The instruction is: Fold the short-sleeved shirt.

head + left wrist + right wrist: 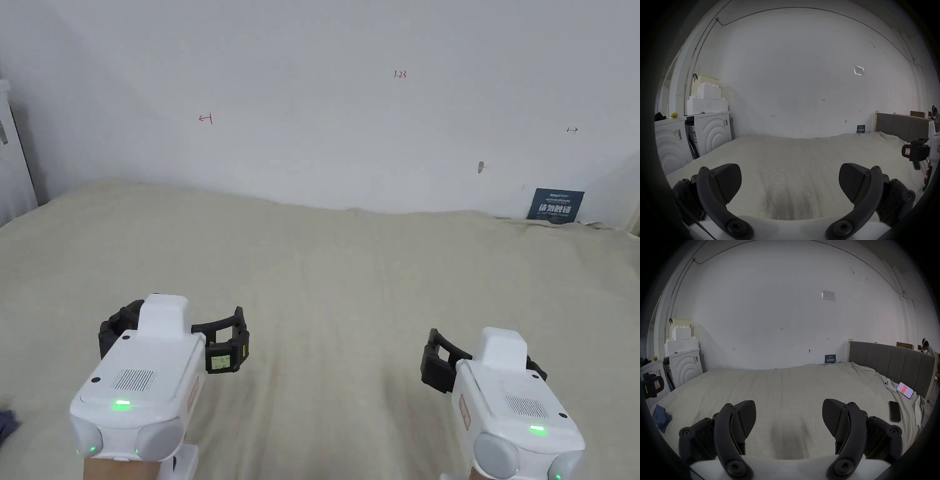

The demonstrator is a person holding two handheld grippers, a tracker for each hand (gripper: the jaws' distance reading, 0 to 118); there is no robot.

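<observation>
two handheld grippers hover side by side above a wide bed covered with a pale beige sheet [325, 275], facing a plain white wall [312, 94]. the left gripper [790, 183] has its two dark jaws spread wide apart with nothing between them, the bare sheet showing through the gap. the right gripper [789, 417] is the same: jaws apart, empty, sheet showing between them. in the head view both white housings sit low in the frame, well apart from each other.

a crumpled dark blue garment [661, 417], most likely the short-sleeved shirt, lies bunched near the left edge of the bed, off to the left of both grippers and touched by neither. a sliver of it shows at the lower left corner of the head view. folding has not begun, judging from this.

at the far right of the bed, near a grey headboard [893, 363], lie a dark phone [894, 411], a lit phone [905, 390] and a white controller [890, 386].

risks from here: the shirt is wadded, so a pinch may catch several layers at once and lift a tangle instead of one edge. it also sits close to the bed's edge, so a careless drag could pull it off the side. spreading it toward the right could sweep fabric into the phones.
</observation>
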